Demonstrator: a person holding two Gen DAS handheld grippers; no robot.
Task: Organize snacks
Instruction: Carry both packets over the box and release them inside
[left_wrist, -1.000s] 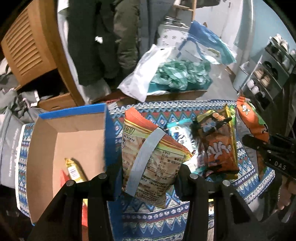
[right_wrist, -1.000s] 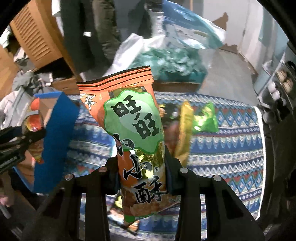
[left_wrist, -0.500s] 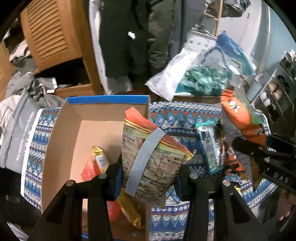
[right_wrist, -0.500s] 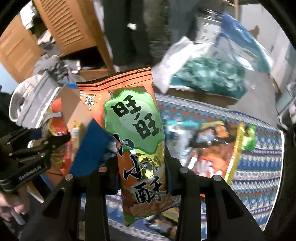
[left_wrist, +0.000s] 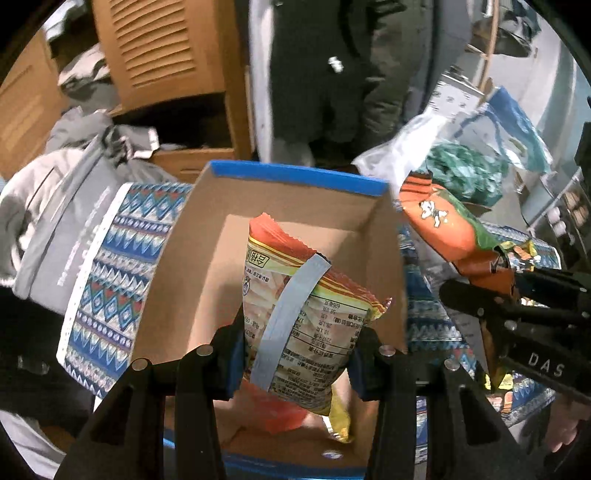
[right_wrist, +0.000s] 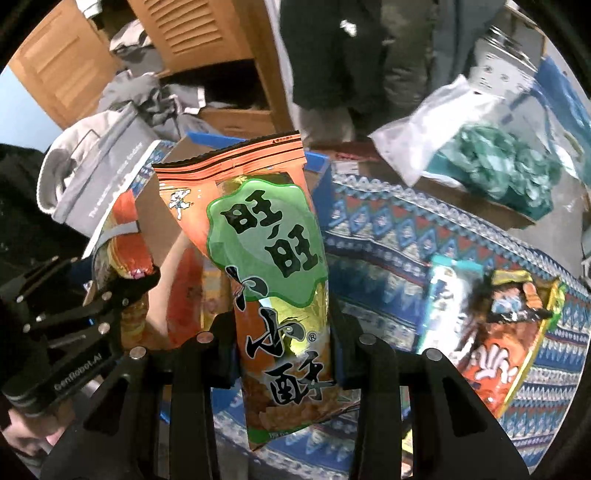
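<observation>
The cardboard box (left_wrist: 280, 229), open-topped with a blue rim, sat on a cloth (left_wrist: 107, 266) patterned in blue zigzags and diamonds. The left gripper (left_wrist: 295, 354) was clamped on a yellow and orange snack bag (left_wrist: 306, 317), printed side with a grey seam strip facing the camera, and held it upright over the open box. Down on the box floor, below the held bag, lay a red packet (left_wrist: 284, 413) and a yellow packet (left_wrist: 340, 421), touching each other.

Just right of the box, the right gripper (right_wrist: 284, 354) was closed on an orange rice-cracker bag (right_wrist: 269, 266) with a green badge and large black Chinese characters; the bag stood upright between the pads, its top edge level with the box's far rim in the right wrist view. In the left wrist view that same bag showed beside the box's right wall.

Farther right of the box, on the cloth, lay a pale blue packet (right_wrist: 443, 295) and an orange cartoon-printed bag (right_wrist: 506, 332), side by side. Beyond the box's far right corner rested a white plastic bag of green-wrapped items (right_wrist: 491, 162). Left of the box lay grey clothing (left_wrist: 62, 206), and behind it stood wooden louvred doors (left_wrist: 155, 51).
</observation>
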